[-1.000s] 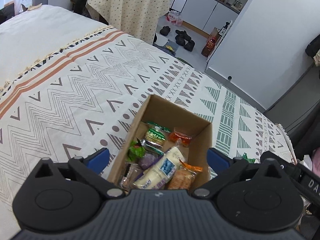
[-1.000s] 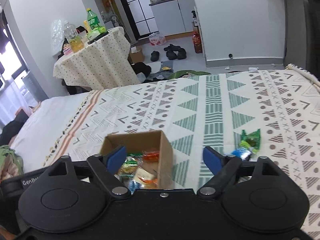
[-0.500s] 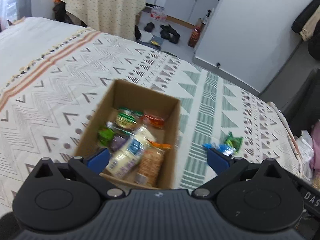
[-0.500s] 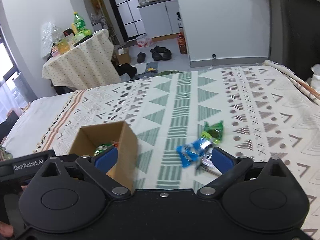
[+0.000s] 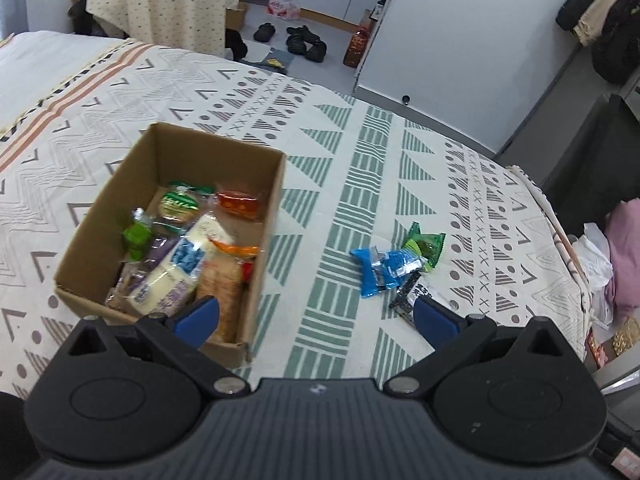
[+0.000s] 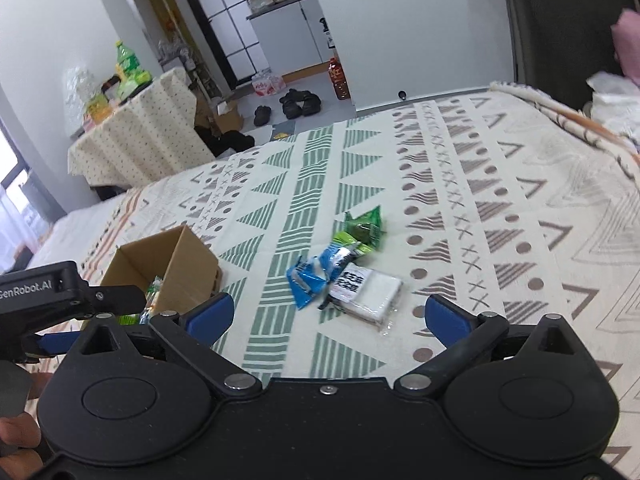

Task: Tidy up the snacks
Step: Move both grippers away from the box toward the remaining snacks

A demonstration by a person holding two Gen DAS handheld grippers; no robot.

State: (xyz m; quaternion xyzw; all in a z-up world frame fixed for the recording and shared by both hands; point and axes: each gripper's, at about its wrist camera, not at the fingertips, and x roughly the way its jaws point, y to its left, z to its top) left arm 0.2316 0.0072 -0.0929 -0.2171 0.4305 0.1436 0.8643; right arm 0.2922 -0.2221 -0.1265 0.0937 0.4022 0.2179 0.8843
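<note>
A cardboard box point(image 5: 100, 236) point(image 6: 188, 256) holding several wrapped snacks sits on the patterned bedspread. To its right lie loose snacks: a blue packet point(image 5: 380, 270) point(image 6: 312, 276), a green packet point(image 5: 426, 244) point(image 6: 364, 226) and a white-and-black packet point(image 6: 368, 290) point(image 5: 412, 294). My left gripper point(image 5: 316, 316) hangs open over the box's near right corner, nothing between its fingers. My right gripper point(image 6: 330, 314) is wide open just short of the white-and-black packet, with nothing between its blue pads.
The bedspread point(image 5: 340, 184) runs to an edge at the right, with pink and white cloth point(image 5: 616, 248) beyond. A cloth-covered table point(image 6: 136, 140) with bottles, shoes point(image 6: 296, 104) on the floor and a white wall point(image 5: 460, 32) lie behind.
Both grippers swung right across the bed. The box slid to the left of each view and the loose packets came into view. The right gripper's blue pads spread wider.
</note>
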